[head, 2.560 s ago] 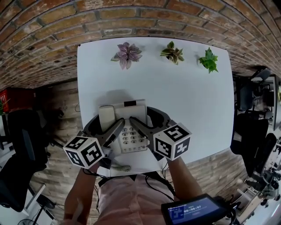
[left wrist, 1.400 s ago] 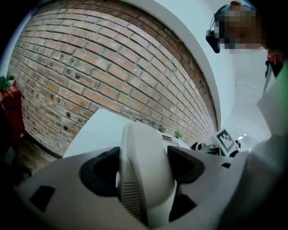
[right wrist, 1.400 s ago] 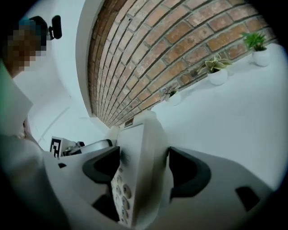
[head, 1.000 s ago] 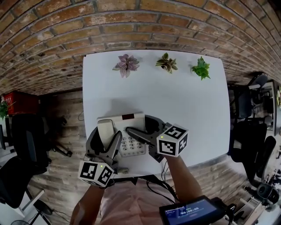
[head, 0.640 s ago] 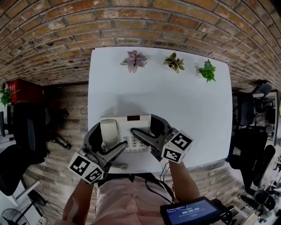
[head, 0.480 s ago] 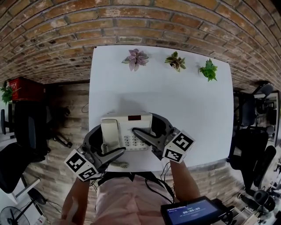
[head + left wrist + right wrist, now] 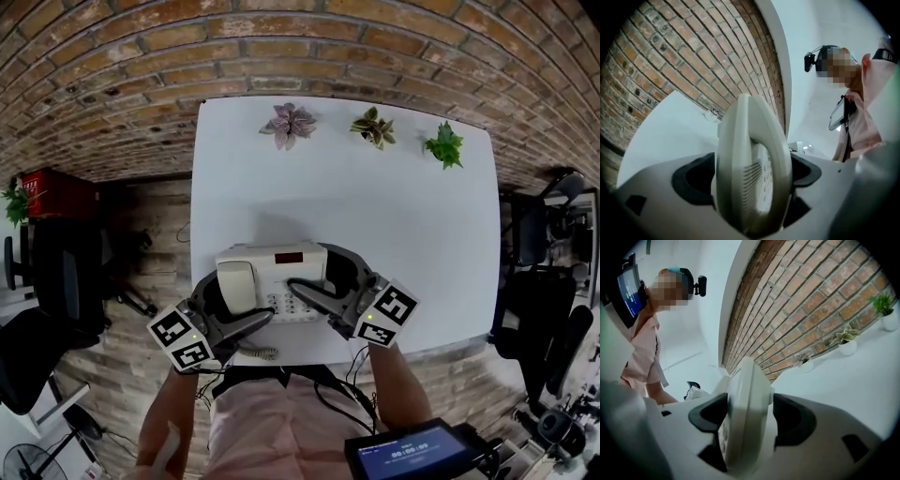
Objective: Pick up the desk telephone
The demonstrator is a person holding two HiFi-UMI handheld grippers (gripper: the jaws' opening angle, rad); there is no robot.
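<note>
A cream desk telephone (image 7: 272, 272) with its handset on the left sits near the front edge of the white table (image 7: 375, 206). My left gripper (image 7: 236, 302) stands wide around the phone's handset end (image 7: 750, 154). The handset end fills most of the gap, and I see no firm press from the pads. My right gripper (image 7: 314, 269) is shut on the phone's right end (image 7: 745, 404), with a black pad against each side. A coiled cord (image 7: 253, 353) hangs at the table's edge under the phone.
Three small potted plants (image 7: 291, 122) (image 7: 373, 127) (image 7: 443, 145) line the table's far edge by the brick wall. Office chairs stand at the left (image 7: 56, 281) and right (image 7: 534, 300). A red crate (image 7: 56, 192) sits at the left.
My left gripper has swung from over the keypad out to the phone's left end, and its jaws have spread wider. The right gripper has stayed on the right end.
</note>
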